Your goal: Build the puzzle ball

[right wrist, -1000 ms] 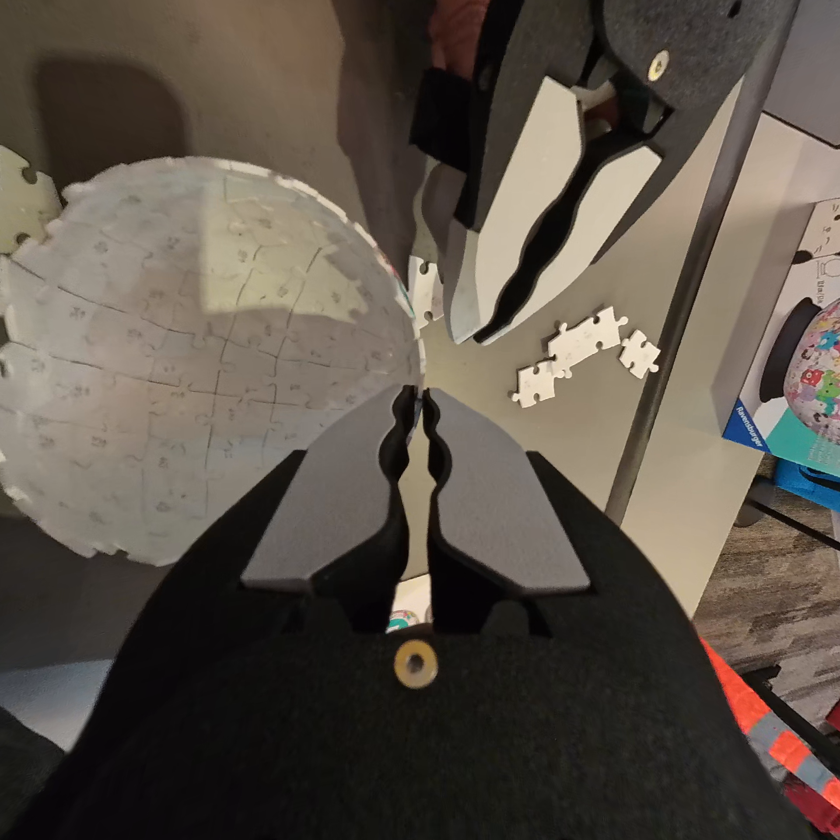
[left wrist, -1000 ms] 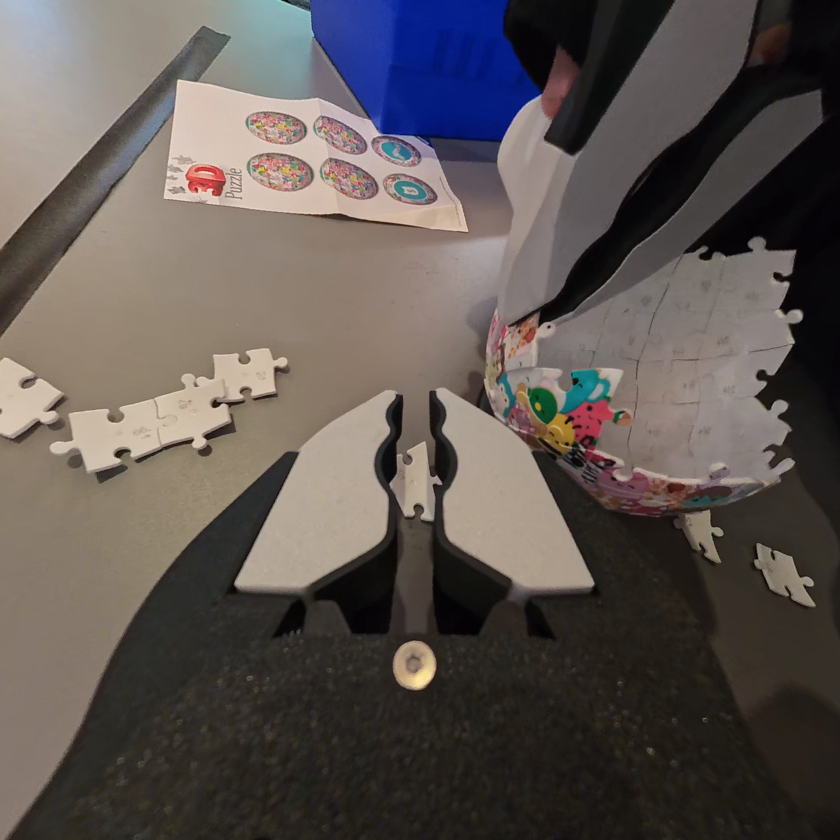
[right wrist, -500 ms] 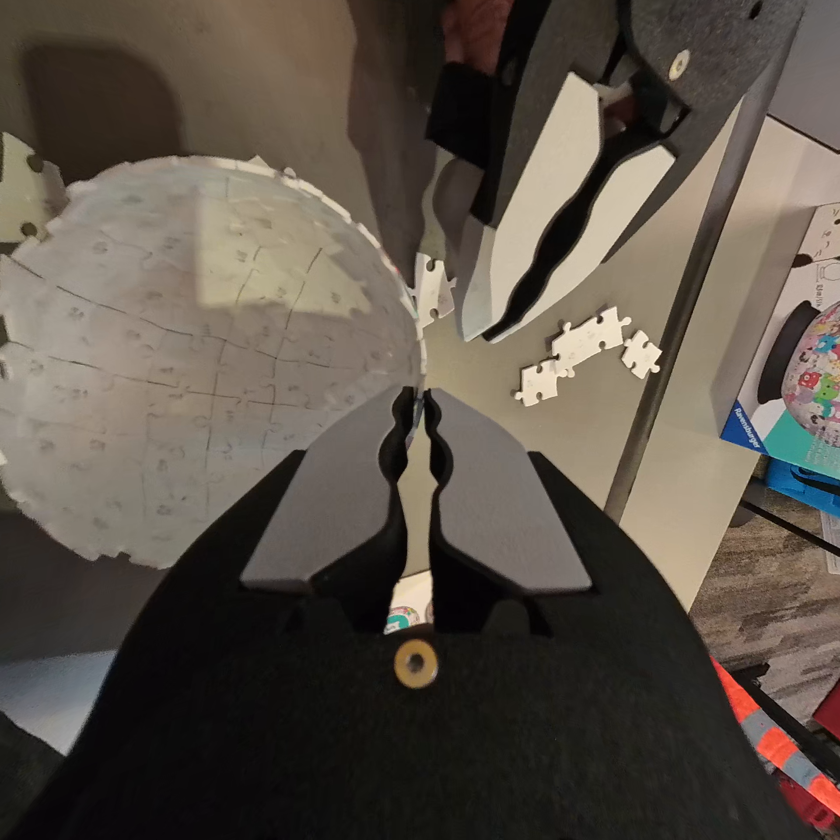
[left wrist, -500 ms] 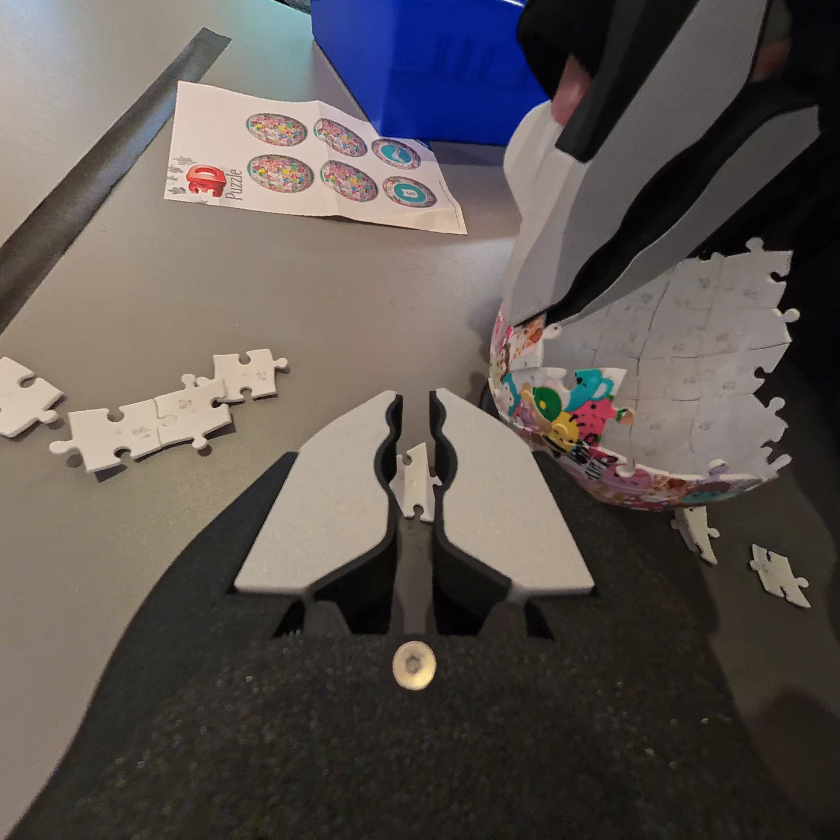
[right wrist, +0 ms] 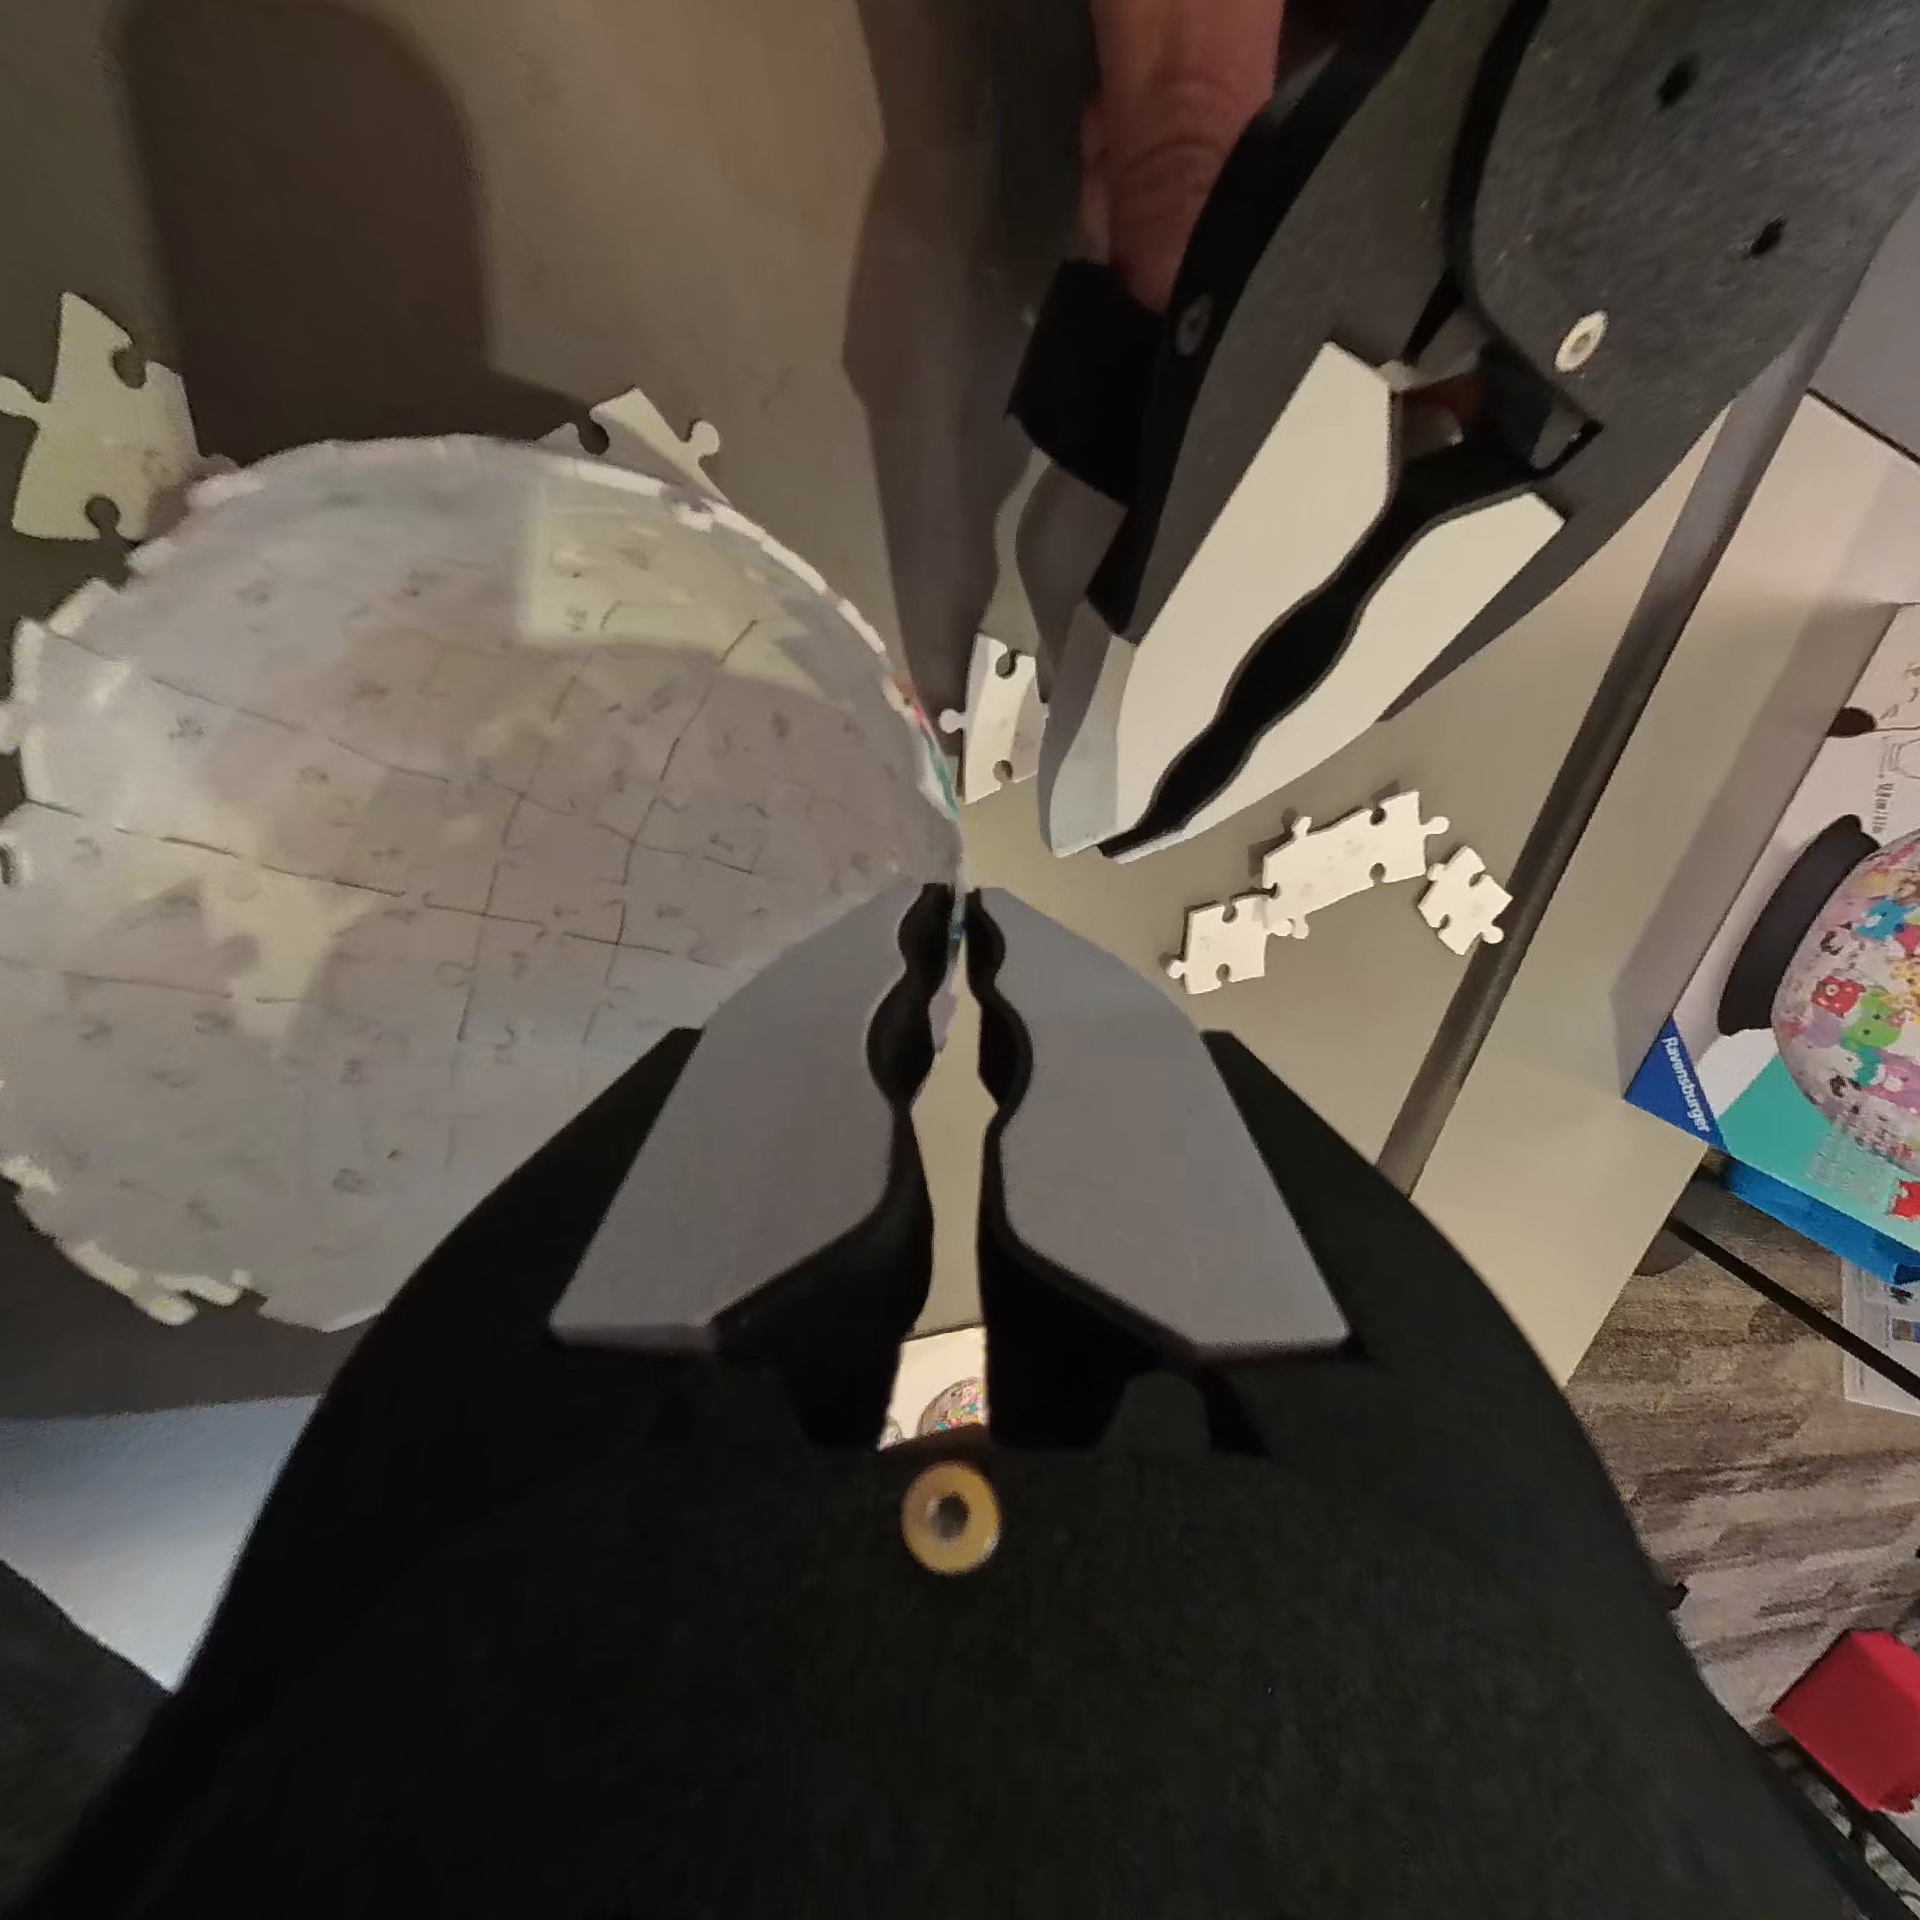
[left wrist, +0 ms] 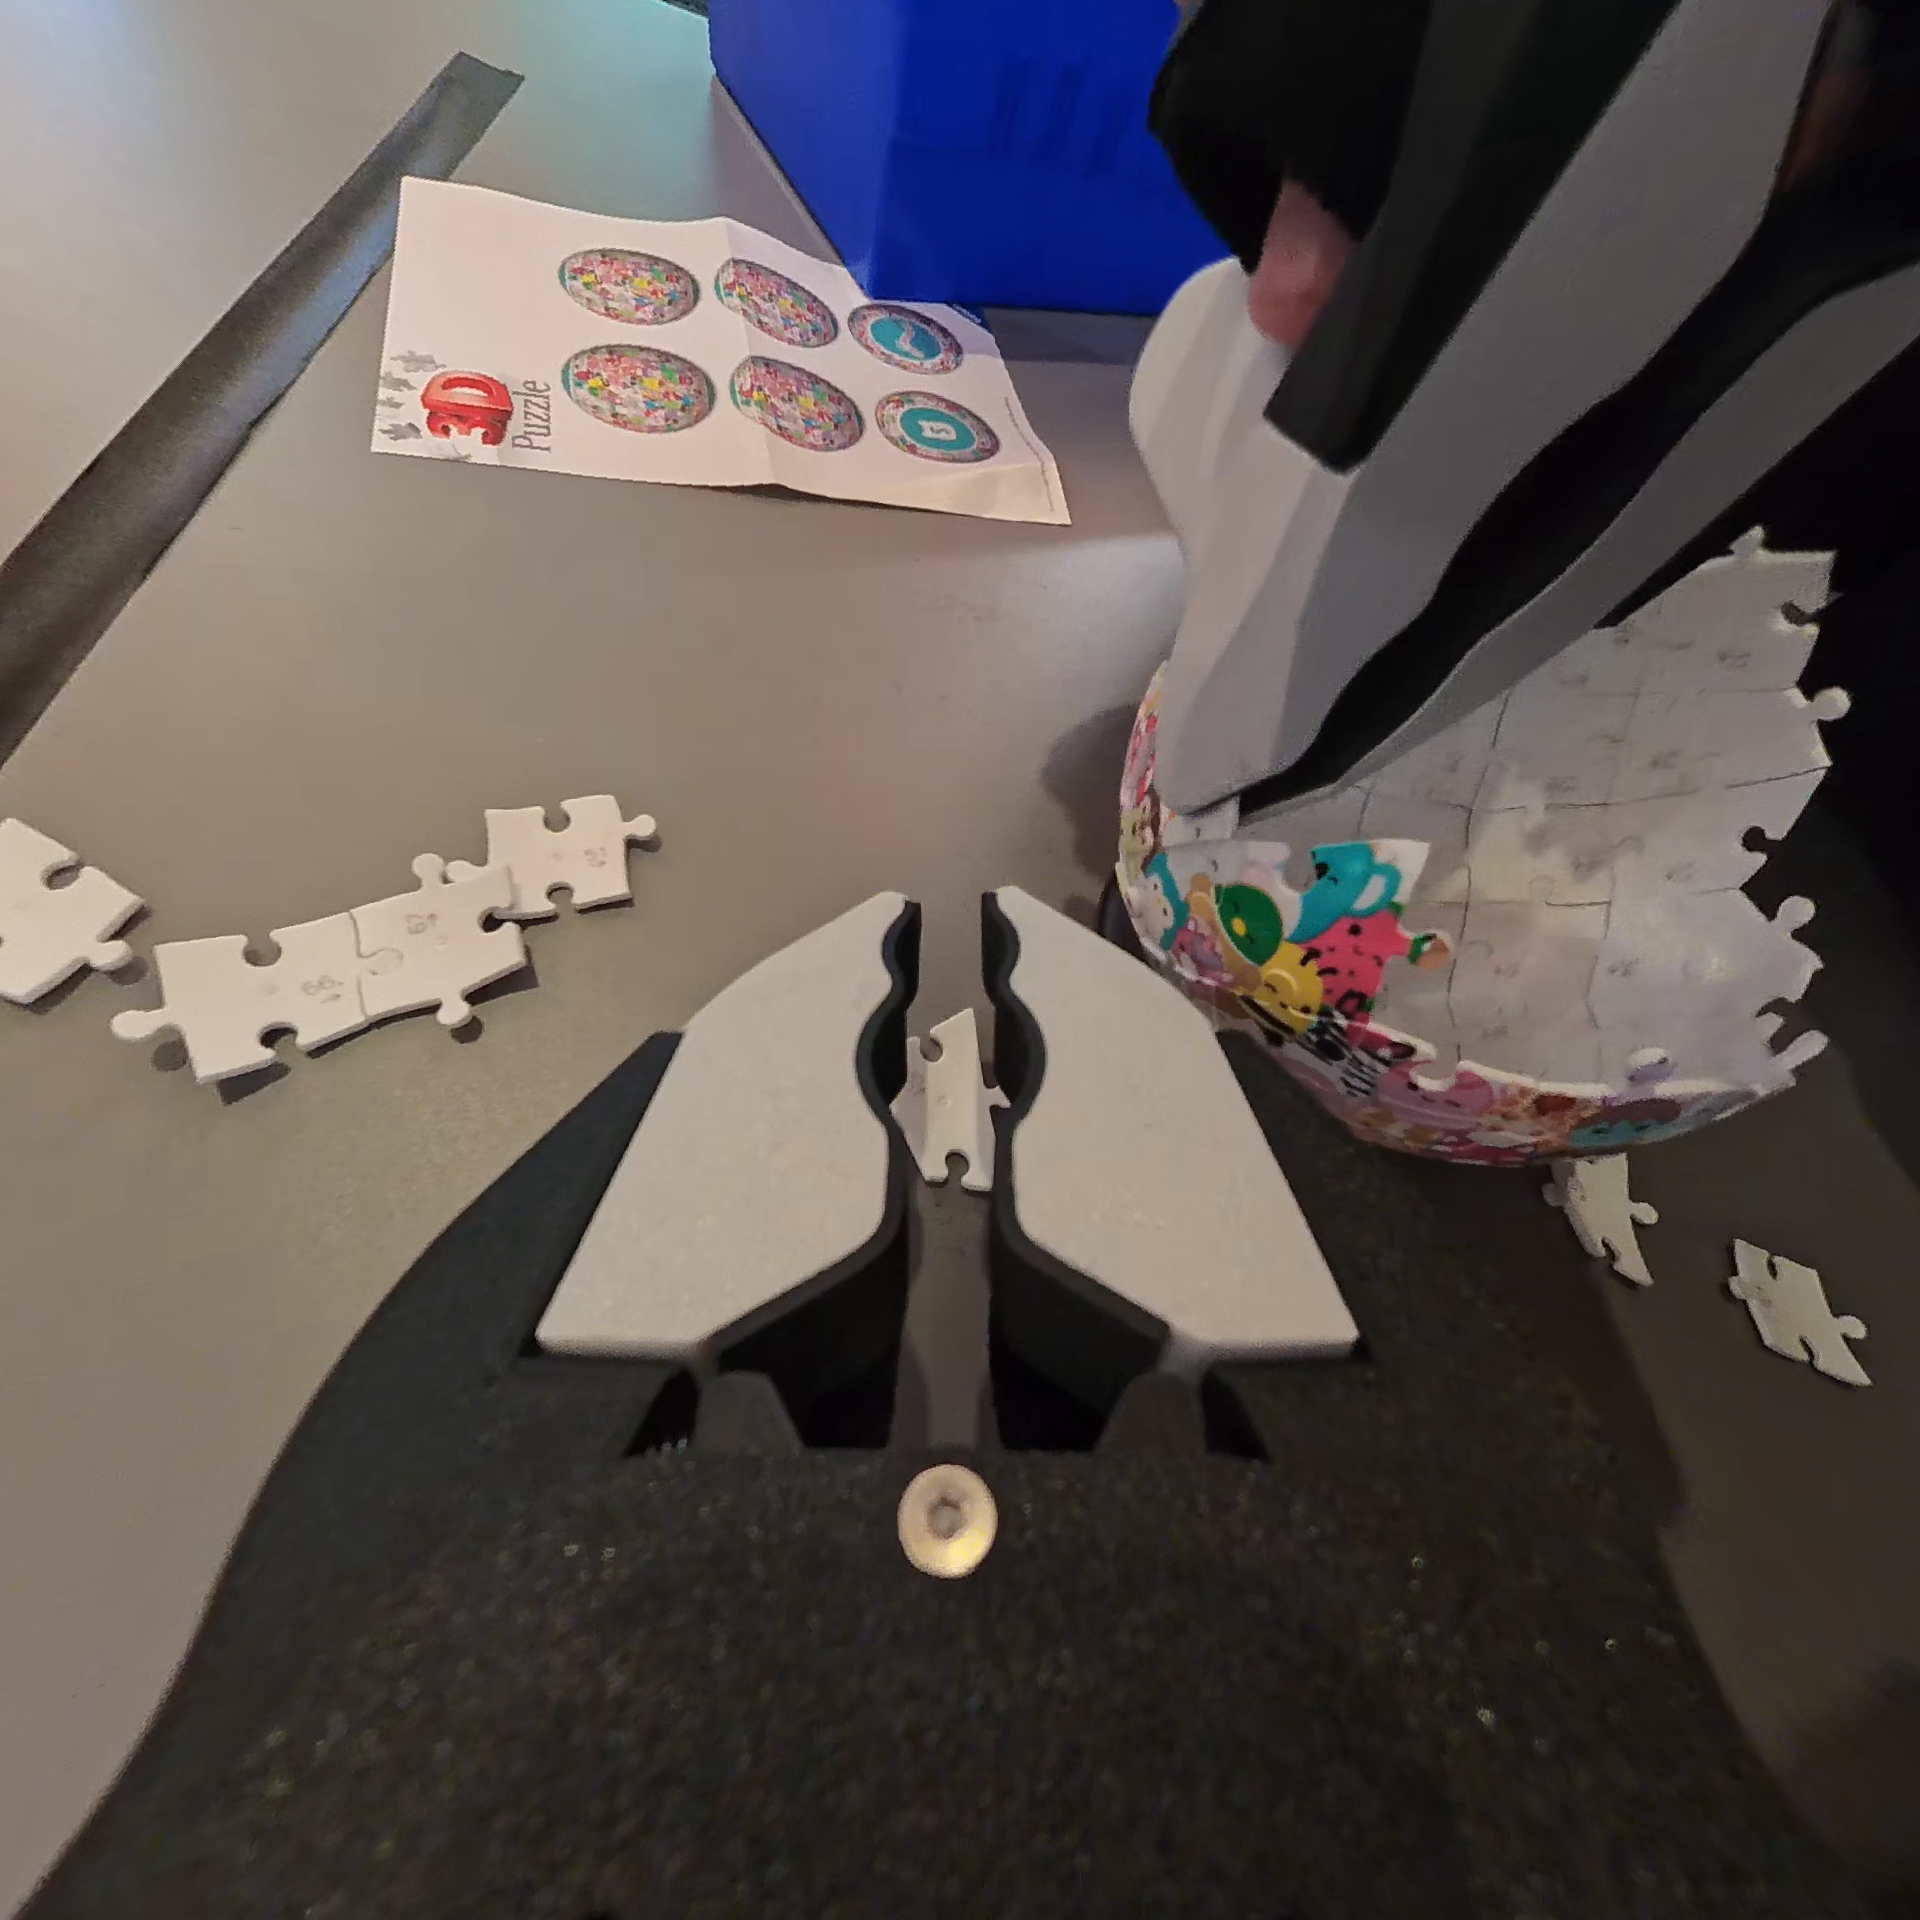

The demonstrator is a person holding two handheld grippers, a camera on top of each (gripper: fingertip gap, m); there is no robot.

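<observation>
The puzzle ball point(left wrist: 1579, 894) is a part-built shell, colourful outside and white inside, resting on the grey table point(left wrist: 727, 675). It also shows in the right wrist view point(right wrist: 416, 883). My right gripper point(right wrist: 956, 909) is shut on the shell's rim, and in the left wrist view its tips point(left wrist: 1210, 805) pinch that rim from above. My left gripper point(left wrist: 951, 920) is low over the table just left of the shell, nearly closed on a white puzzle piece point(left wrist: 951, 1101) that stands between its fingers. The piece also shows beside that gripper point(right wrist: 1101, 831) in the right wrist view point(right wrist: 992, 717).
A strip of joined white pieces point(left wrist: 384, 935) and a single piece point(left wrist: 52, 914) lie to the left. Two loose pieces point(left wrist: 1797, 1309) lie right of the shell. An instruction sheet point(left wrist: 717, 353) and a blue box point(left wrist: 966, 135) are behind. A puzzle box point(right wrist: 1818, 1039) sits beyond the table edge. Tip to tip, the grippers are about 4 cm apart.
My right gripper has tilted and shifted the shell slightly while keeping its grip. My left gripper, its piece and the loose pieces on the table have not moved.
</observation>
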